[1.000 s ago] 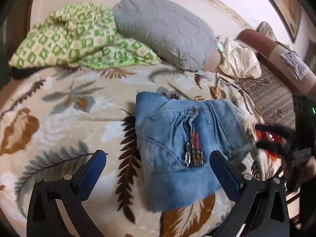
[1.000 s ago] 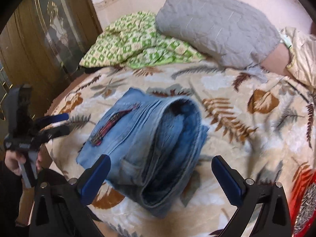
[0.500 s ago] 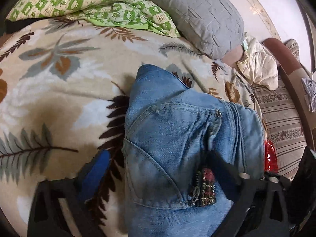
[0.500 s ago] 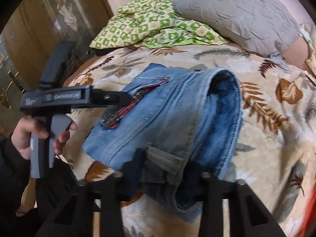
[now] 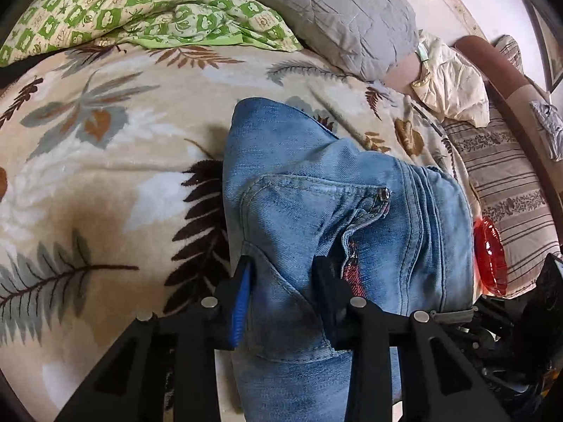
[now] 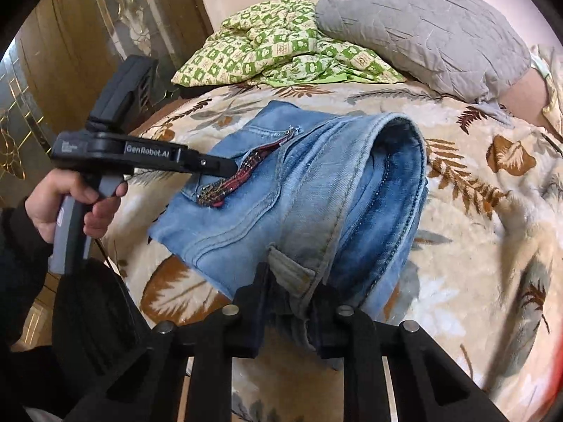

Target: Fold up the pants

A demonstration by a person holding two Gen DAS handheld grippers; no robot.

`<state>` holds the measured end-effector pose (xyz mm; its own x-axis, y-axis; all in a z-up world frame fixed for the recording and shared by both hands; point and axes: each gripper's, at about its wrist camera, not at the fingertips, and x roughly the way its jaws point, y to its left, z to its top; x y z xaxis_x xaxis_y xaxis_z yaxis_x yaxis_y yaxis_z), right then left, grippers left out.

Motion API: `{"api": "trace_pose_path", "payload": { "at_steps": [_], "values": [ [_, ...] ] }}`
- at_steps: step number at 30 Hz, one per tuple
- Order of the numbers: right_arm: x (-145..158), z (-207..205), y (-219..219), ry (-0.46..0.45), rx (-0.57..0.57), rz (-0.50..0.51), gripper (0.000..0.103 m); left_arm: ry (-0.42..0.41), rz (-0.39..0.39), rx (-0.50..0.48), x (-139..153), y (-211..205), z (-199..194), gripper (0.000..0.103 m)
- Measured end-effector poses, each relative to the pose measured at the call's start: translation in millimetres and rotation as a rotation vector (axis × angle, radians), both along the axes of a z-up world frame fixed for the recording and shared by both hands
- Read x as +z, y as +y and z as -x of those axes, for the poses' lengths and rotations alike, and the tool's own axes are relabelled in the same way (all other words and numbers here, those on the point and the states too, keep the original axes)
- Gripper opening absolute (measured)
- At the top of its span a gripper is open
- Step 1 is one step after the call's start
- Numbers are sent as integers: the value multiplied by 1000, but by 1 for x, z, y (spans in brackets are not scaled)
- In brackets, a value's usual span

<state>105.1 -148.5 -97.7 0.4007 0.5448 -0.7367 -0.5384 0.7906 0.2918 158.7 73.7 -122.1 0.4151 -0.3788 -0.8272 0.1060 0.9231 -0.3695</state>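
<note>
Folded blue jeans [image 5: 316, 211] lie in a thick bundle on a leaf-print bedspread [image 5: 105, 176]. My left gripper [image 5: 285, 292] is at the bundle's near edge by the pocket. Its jaws are closing, with denim bunched between the fingers [image 5: 241, 299] and the pads pressing on it. In the right wrist view the same jeans [image 6: 316, 193] show the rolled waistband opening. My right gripper [image 6: 292, 302] is closing on the near edge by a belt loop, with cloth pinched between the jaws. The left gripper [image 6: 225, 168] reaches in from the left, held by a hand [image 6: 70, 200].
A grey quilted pillow [image 5: 316, 10] and a green checked blanket [image 5: 140, 10] lie at the head of the bed. A cream cloth [image 5: 454, 84], a red object [image 5: 489, 260] and a striped cushion [image 5: 510, 190] are on the right. A wooden wardrobe door [image 6: 70, 52] stands at the left.
Both grippers came down onto the near edge of the jeans. Their jaws went from wide open to narrow, with denim between them.
</note>
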Motion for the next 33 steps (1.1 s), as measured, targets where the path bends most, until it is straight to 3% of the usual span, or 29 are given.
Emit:
{"api": "trace_pose_path", "payload": {
  "at_steps": [3, 5, 6, 7, 8, 11, 15, 20, 24, 26, 28, 30, 31, 33],
  "values": [
    [1, -1, 0, 1, 0, -1, 23, -4, -6, 2, 0, 0, 0, 44],
    [5, -3, -3, 9, -9, -7, 47, -22, -50, 22, 6, 1, 4, 69],
    [7, -3, -6, 20, -2, -9, 81, -34, -74, 28, 11, 1, 5, 73],
    [11, -3, -9, 19, 3, -25, 89, -53, -95, 32, 16, 2, 7, 78],
    [19, -2, -15, -5, 4, -67, 91, -79, -107, 37, 25, 5, 7, 84],
    [35, -10, -26, -18, -15, -114, 91, -118, -99, 63, 44, 14, -1, 95],
    [52, -41, -36, -11, -74, -144, 91, -94, -73, 82, 56, 17, -34, 95],
    [47, -84, -30, 67, -110, -164, 91, -5, -30, 113, 44, 11, -79, 95],
    [32, -108, -18, 123, -115, -151, 90, 61, -53, 100, 26, -3, -106, 95],
    [24, -117, -12, 136, -116, -144, 86, 83, -71, 88, 17, -8, -115, 95],
    [19, -123, -8, 137, -130, -122, 71, 91, -87, 74, 12, -13, -120, 95],
    [14, -129, -6, 140, -129, -128, 66, 88, -82, 52, 10, -16, -123, 77],
    [11, -132, -5, 153, -119, -146, 54, 97, -87, 42, 8, -16, -125, 52],
    [8, -135, -5, 160, -132, -156, 37, 100, -120, 32, 6, -18, -128, 44]
  ]
}}
